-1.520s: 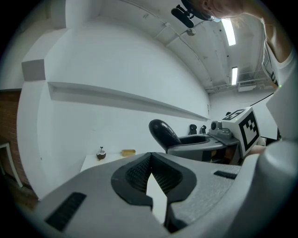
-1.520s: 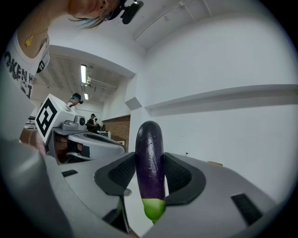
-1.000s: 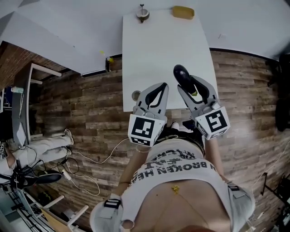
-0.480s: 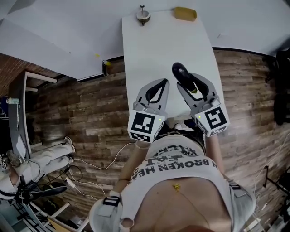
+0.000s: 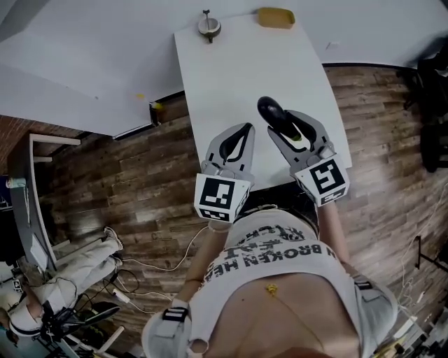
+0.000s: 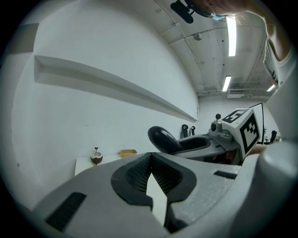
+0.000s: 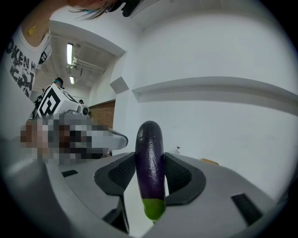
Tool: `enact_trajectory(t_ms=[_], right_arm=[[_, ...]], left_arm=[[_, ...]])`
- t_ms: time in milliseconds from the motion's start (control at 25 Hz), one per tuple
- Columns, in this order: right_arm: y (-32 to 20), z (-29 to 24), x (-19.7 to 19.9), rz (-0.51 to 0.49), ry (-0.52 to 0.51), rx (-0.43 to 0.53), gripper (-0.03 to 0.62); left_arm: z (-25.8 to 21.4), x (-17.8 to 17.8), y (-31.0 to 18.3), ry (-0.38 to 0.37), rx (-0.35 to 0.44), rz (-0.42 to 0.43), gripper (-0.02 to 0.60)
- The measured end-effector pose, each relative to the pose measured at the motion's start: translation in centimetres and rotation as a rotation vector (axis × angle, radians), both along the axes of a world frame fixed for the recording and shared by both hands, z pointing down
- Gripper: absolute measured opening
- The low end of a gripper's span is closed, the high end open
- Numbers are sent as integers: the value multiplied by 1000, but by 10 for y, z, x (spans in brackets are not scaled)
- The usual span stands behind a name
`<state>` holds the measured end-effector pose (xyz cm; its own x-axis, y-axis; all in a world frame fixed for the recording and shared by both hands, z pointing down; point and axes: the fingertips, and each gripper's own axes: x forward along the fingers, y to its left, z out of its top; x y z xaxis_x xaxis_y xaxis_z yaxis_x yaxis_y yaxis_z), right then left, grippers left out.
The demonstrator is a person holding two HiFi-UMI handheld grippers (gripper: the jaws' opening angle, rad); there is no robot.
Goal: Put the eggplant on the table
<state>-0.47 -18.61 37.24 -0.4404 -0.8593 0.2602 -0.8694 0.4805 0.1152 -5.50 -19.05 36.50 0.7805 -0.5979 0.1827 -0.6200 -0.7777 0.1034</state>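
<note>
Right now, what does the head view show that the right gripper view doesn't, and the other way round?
Only the head view: the wood-plank floor, cables lying on it, the person's printed shirt, and the marker cube on the right gripper.
Only the right gripper view: the ribbed pads pressing on both sides of the eggplant, and ceiling strip lights.
Both: the eggplant clamped in the right gripper, the left gripper beside it, the white table, and the yellow object at its far end.
</note>
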Motion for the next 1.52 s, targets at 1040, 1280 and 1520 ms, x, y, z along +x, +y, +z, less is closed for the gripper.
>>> enact_trajectory(t_ms=[1040,1280,1520], right_arm=[[-9,5,77,-110,71,-24,192],[-8,7,80,-105,58,-33,190],[-8,7,81,-110,46,-34,192]], left_arm=[[3,65,-9,-40,-16,-121,5],[4,68,-6,-51,-15,-123,5],[5,70,-2,-62,-15,-114,5]])
